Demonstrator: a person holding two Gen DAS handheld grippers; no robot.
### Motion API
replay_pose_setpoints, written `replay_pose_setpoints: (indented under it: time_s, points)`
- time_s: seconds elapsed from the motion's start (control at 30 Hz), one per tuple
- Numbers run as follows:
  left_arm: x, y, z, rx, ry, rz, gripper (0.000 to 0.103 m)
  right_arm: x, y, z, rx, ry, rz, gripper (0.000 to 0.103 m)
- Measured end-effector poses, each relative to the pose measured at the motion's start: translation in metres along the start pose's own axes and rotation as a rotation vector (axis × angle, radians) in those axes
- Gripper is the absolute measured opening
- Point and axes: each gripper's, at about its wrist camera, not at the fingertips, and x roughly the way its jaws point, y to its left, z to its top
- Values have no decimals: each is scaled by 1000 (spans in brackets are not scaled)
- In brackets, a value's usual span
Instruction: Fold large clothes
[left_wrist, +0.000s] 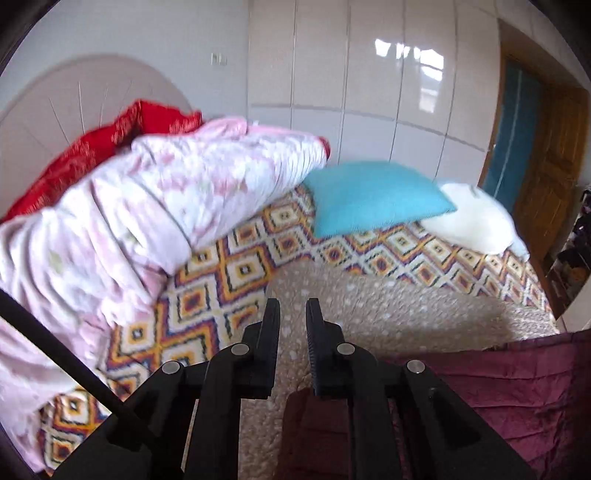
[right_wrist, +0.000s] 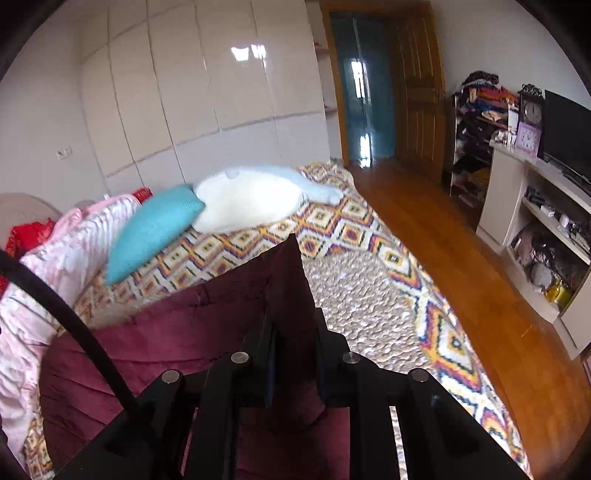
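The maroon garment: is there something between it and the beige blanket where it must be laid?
Nothing visible. The right tool holds the maroon garment above the beige blanket, which lies bare ahead. The teal pillow and white plush lie farther back.

I saw the maroon garment was velvety cloth with a soft sheen. The wardrobe doors looked glossy, and the floor was polished wood.

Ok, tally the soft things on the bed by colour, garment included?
Maroon: 1, the garment pinched by the right gripper
Teal: 1, pillow
White: 1, plush cushion
Pink: 1, quilt
Red: 1, blanket
Total: 5
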Motion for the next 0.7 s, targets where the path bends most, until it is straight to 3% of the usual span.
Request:
replay_pose_setpoints:
  time_s: [0.1, 0.2, 0.3, 0.37, 0.5, 0.63, 0.7]
  points:
    - [51, 3, -29, -39, 103, -43, 14, 64, 1, -19, -20, 74, -105, 17]
    - [75, 0, -57, -38, 153, -42, 19, 113, -12, -41, 4, 150, -167, 18]
    - [83, -4, -75, -18, 173, -37, 25, 144, -22, -60, 25, 203, -184, 21]
    - [81, -7, -81, 18, 162, -19, 29, 150, -26, -67, 35, 220, -204, 30]
    - [51, -2, -78, 46, 112, -5, 37, 127, -41, -57, 84, 189, -187, 39]
    - [3, 1, -81, 99, 49, 7, 44, 64, -51, -37, 102, 65, -197, 56]
    - [-23, 1, -89, 126, 22, -17, 54, 32, -53, -29, 94, 21, -186, 59]
